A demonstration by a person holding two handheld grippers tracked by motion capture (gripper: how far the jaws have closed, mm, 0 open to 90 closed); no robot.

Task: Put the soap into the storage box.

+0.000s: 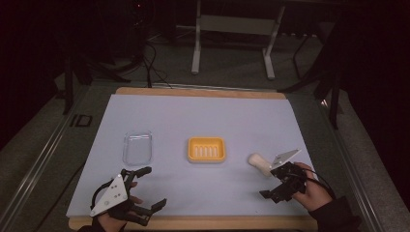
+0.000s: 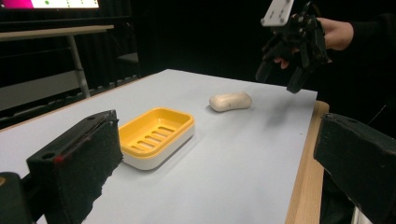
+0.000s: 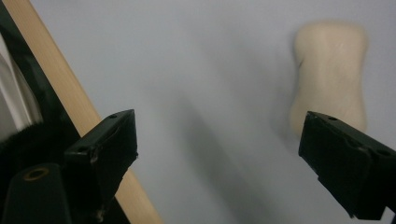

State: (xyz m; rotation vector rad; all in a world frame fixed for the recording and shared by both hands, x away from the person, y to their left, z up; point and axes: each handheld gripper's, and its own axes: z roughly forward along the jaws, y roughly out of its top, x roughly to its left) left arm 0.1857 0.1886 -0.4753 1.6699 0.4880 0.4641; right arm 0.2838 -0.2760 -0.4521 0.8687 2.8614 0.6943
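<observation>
Cream-white waisted bar of soap (image 1: 259, 163) lies flat on the pale grey table mat (image 1: 193, 121), just ahead of the right gripper (image 1: 274, 183) and off toward one of its jaws; in the right gripper view the soap (image 3: 329, 70) sits beyond that jaw, not between the two. Right gripper jaws spread wide, holding nothing, raised a little above the mat near the wooden table edge (image 3: 60, 93). Yellow slotted soap dish on a white base (image 1: 207, 149) rests further out, between the two tools. Clear plastic lid or tray (image 1: 138, 147) lies just ahead of the left gripper (image 1: 147, 189), whose jaws also stand wide apart and empty.
</observation>
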